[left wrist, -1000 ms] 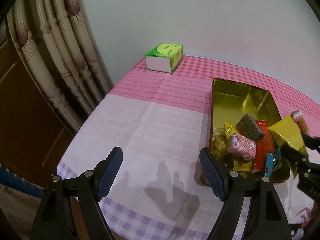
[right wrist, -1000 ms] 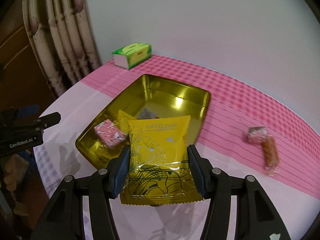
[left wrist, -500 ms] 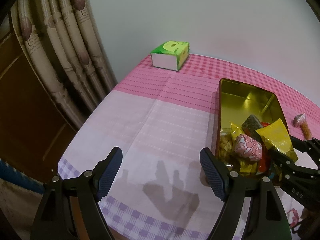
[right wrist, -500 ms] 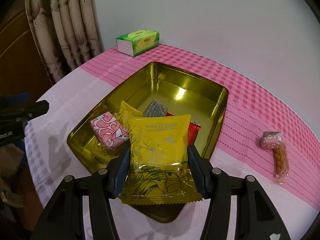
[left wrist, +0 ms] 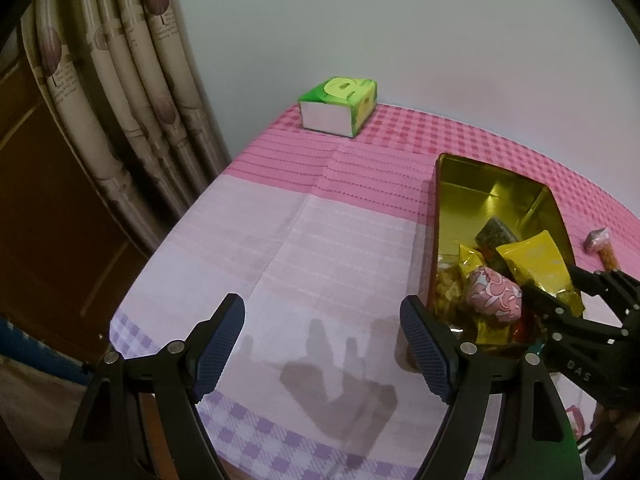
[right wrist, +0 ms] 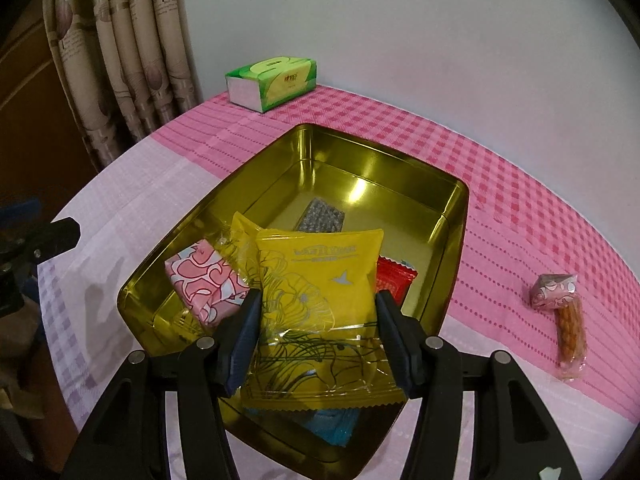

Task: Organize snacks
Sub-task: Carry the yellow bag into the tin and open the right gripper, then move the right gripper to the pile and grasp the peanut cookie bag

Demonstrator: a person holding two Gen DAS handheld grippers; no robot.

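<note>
On pink checked tablecloth (right wrist: 500, 184) beside curtain (right wrist: 132, 60): left hand-held gripper (left wrist: 322, 346) wide, right hand-held gripper (right wrist: 318, 338) opening around yellow packet (right wrist: 320, 300).

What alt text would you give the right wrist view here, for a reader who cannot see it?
The right gripper holds a yellow snack packet over the near end of a gold tin, its jaws opening slightly. Pink, red, grey and blue packets lie in the tin; two more snacks sit on the pink tablecloth to the right, and a green tissue box stands behind.
</note>
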